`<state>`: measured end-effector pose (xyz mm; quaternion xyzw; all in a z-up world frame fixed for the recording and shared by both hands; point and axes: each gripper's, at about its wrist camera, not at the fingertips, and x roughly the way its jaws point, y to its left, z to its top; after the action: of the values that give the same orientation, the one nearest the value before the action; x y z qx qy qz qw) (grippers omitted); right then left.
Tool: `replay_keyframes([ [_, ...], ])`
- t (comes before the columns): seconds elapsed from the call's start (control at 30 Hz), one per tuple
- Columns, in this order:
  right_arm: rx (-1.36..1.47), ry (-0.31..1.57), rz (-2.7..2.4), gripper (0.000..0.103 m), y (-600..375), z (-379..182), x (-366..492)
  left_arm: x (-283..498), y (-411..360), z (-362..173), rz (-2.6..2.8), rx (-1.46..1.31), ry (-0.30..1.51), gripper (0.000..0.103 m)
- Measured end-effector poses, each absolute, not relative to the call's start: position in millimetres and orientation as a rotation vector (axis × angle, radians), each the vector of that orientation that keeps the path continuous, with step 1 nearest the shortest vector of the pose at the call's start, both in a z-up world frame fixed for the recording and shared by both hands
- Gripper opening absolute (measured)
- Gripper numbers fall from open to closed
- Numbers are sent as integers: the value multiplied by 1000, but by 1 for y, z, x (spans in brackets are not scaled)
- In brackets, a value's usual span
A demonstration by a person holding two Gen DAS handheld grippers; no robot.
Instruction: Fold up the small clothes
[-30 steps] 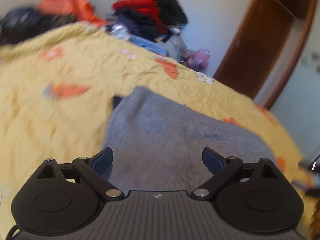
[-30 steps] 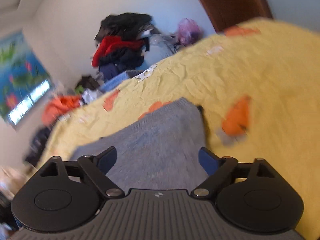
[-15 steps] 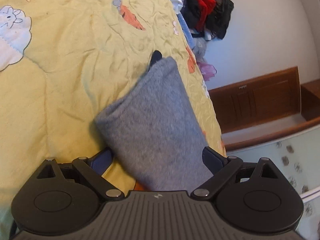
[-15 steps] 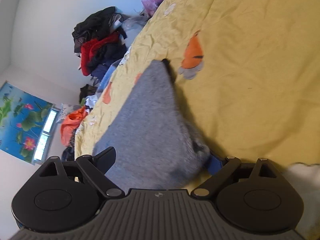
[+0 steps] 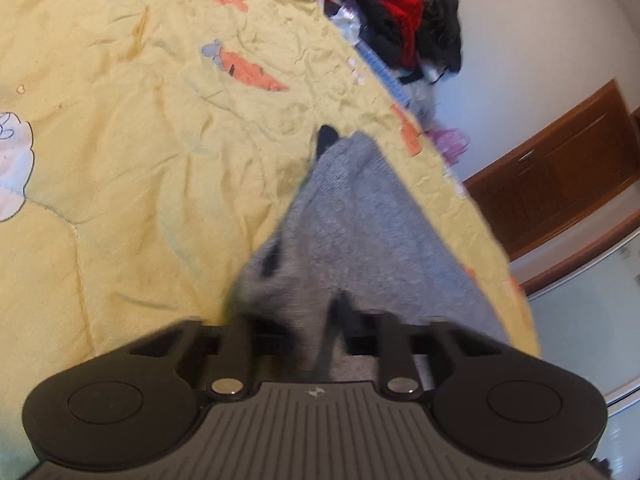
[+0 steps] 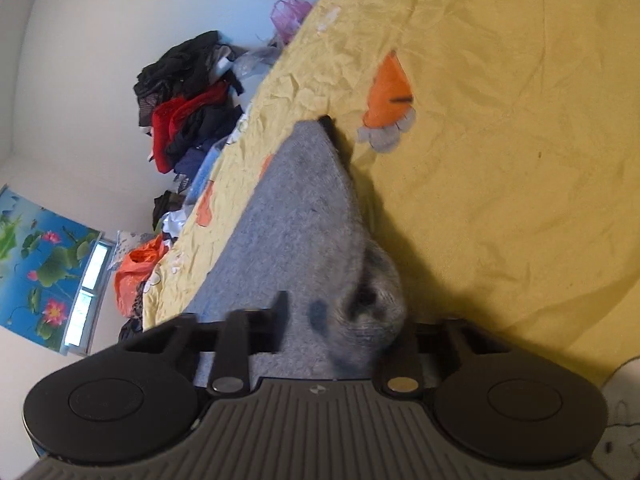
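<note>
Left wrist: your left gripper (image 5: 316,336) pinches one grey garment (image 5: 360,224) | right gripper (image 6: 340,332) — clamped on it too | one yellow quilt (image 5: 120,120) beneath

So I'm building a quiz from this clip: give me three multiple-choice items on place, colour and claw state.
1. Where does the grey knitted garment lie?
A. on the yellow printed bedspread
B. on a chair
C. on the floor

2. What colour is the carrot print beside the garment in the right wrist view?
A. blue
B. orange
C. green

3. What is the left claw doing?
A. hanging open above the bed
B. holding a hanger
C. pinching grey fabric

Answers: 1 A, the yellow cover surrounds it; 2 B, plainly orange; 3 C, fabric bunches between closed fingers.
</note>
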<state>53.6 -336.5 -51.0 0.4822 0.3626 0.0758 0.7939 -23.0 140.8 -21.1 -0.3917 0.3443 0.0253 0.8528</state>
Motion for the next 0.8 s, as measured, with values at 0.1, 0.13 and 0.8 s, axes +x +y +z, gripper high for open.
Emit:
replay_keyframes([
  [0.1, 1014, 752, 153, 11, -333, -46, 45, -22, 149, -15, 37, -818, 741, 5],
  [0.13, 1012, 743, 162, 11, -334, -41, 42, -24, 155, -11, 30, -822, 738, 5],
  [0.8, 837, 587, 152, 93, -362, 19, 6, -30, 164, -9, 68, -853, 739, 43],
])
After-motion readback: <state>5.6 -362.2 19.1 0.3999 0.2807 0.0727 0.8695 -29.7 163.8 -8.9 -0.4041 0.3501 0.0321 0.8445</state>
